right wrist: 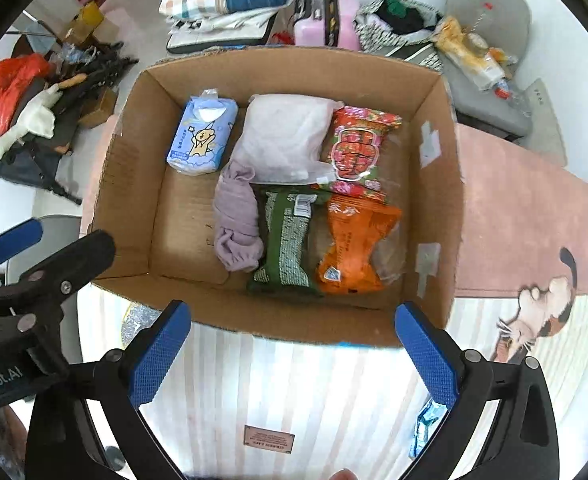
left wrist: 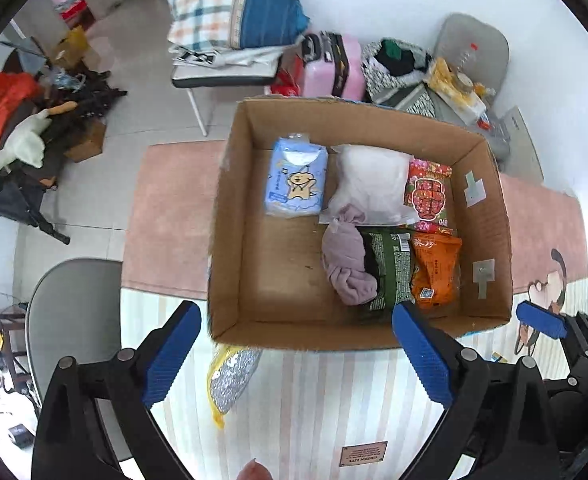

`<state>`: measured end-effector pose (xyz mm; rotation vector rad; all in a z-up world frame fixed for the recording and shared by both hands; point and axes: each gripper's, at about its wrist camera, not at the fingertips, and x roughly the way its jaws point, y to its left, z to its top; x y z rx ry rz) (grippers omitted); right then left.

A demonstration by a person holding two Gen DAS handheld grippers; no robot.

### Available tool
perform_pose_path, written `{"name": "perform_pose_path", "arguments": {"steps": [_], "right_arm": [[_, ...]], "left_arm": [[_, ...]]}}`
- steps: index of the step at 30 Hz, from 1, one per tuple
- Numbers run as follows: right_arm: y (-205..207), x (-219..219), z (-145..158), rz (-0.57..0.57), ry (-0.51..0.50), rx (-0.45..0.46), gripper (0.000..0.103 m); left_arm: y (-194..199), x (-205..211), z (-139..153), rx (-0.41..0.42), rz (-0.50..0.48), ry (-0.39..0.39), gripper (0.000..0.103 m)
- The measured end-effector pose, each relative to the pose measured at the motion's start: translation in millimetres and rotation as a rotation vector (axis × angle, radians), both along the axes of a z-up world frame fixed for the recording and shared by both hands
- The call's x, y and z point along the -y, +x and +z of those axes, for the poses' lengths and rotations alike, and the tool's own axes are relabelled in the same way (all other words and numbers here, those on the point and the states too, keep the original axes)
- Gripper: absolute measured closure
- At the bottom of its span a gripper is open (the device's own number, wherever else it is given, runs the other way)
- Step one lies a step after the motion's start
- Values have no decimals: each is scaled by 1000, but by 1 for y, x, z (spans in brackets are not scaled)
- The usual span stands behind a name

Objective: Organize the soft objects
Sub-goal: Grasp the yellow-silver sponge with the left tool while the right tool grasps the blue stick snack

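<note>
Soft packs (right wrist: 281, 140) in box (right wrist: 133, 184) on striped cloth (right wrist: 294, 380), cluttered rm.

Box: the open cardboard box (right wrist: 434, 200) stood in the middle of the frame.
Tissue pack (right wrist: 202, 136): blue, lay flat at upper left inside.
White pouch (right wrist: 281, 136): beside it.
Lilac cloth (right wrist: 235, 224): bunched, below.
Green packet (right wrist: 285, 240), orange packet (right wrist: 354, 248), red packet (right wrist: 358, 144): at right.

Brown box (right wrist: 133, 184); lilac cloth (right wrist: 235, 224); orange packet (right wrist: 354, 248); pink-striped mat (right wrist: 294, 380).
</note>
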<state>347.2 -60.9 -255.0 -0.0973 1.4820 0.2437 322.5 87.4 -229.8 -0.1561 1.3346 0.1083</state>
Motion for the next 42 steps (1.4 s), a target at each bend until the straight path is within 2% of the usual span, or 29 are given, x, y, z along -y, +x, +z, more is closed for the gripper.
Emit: {"name": "perform_pose_path", "arguments": {"steps": [8,12,14,18,19,22,26,27,29,30,31,32,33,34,38,42], "right_arm": [[-39,15,37,-39,49,133,0],[-74,47,51,-108,78,187,0],[-92,70,46,-157,72,180,0],[-132,137,6,-274,-7,104,0],[-141,157,-13,-304,-31,58,0],[-156,201,-65,-389,-41,-73,0],[-161,226,-115,-433,-60,-153,2],[-159,228,-126,-439,-63,-164,5],[-157,231,-143,-454,-79,-193,18],[-156,233,-152,-470,-75,-217,33],[-155,233,-158,-477,-78,-233,41],[-155,233,-160,-476,-100,-234,44],[-155,230,-159,-468,-115,-218,52],[-156,228,-158,-460,-106,-213,75],[-157,205,-154,-389,-42,-232,77],[-156,169,-149,-302,11,-242,78]], "left_arm": [[-44,16,41,146,38,81,5],[-92,35,55,237,80,156,5],[-112,48,49,240,92,209,5],[-135,66,11,171,96,265,5],[-135,70,-9,117,85,268,5],[-134,73,-49,22,75,271,5],[-131,74,-99,-80,47,295,5],[-132,73,-108,-98,42,297,5],[-132,68,-122,-126,32,295,5],[-131,65,-128,-140,31,292,5],[-133,62,-131,-146,31,284,5],[-132,58,-132,-148,32,280,5],[-131,53,-133,-145,33,276,5],[-131,49,-134,-143,32,273,5],[-118,25,-135,-135,-10,289,5],[-97,1,-150,-159,-86,288,5]]}}
